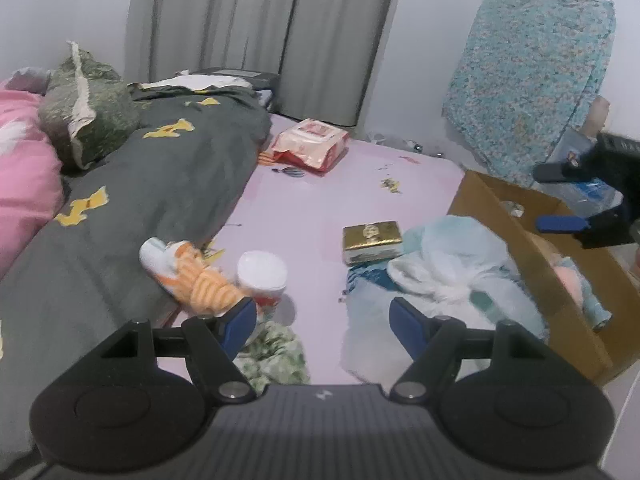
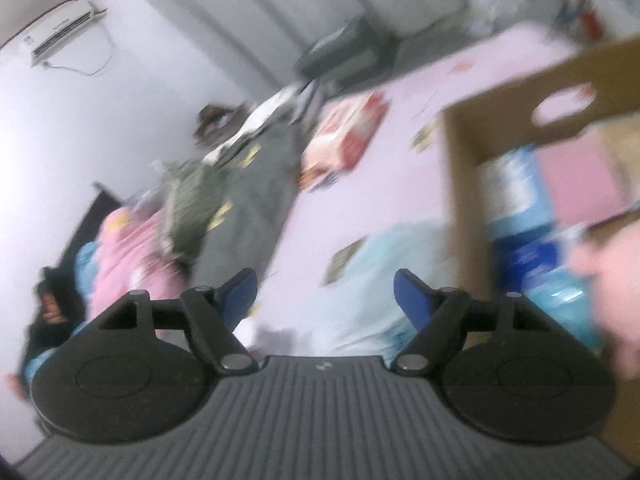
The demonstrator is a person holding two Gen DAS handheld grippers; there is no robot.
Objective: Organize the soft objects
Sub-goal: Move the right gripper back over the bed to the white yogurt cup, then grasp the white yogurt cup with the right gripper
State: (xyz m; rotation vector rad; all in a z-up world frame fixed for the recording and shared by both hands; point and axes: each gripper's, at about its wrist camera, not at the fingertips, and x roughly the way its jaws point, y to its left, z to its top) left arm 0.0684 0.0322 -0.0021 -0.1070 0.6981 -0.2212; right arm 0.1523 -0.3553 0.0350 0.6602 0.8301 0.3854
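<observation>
An orange-striped plush toy (image 1: 192, 274) lies on the pink bed sheet (image 1: 312, 216) beside the grey duvet. A pale blue fluffy plush (image 1: 448, 264) lies next to an open cardboard box (image 1: 532, 264) at the right, which holds a pink and blue soft toy (image 1: 576, 280). My left gripper (image 1: 323, 322) is open and empty above the sheet, between the two plush toys. My right gripper (image 2: 325, 294) is open and empty; it also shows in the left wrist view (image 1: 554, 198) above the box. The right wrist view is blurred, with the box (image 2: 480, 120) at its right.
A white cup (image 1: 263, 276), a gold box (image 1: 371, 240) and a pink wipes pack (image 1: 310, 144) lie on the sheet. A green patterned cloth (image 1: 276, 354) lies near the front. A grey duvet (image 1: 140, 200), pillows and a pink blanket (image 1: 20, 184) fill the left.
</observation>
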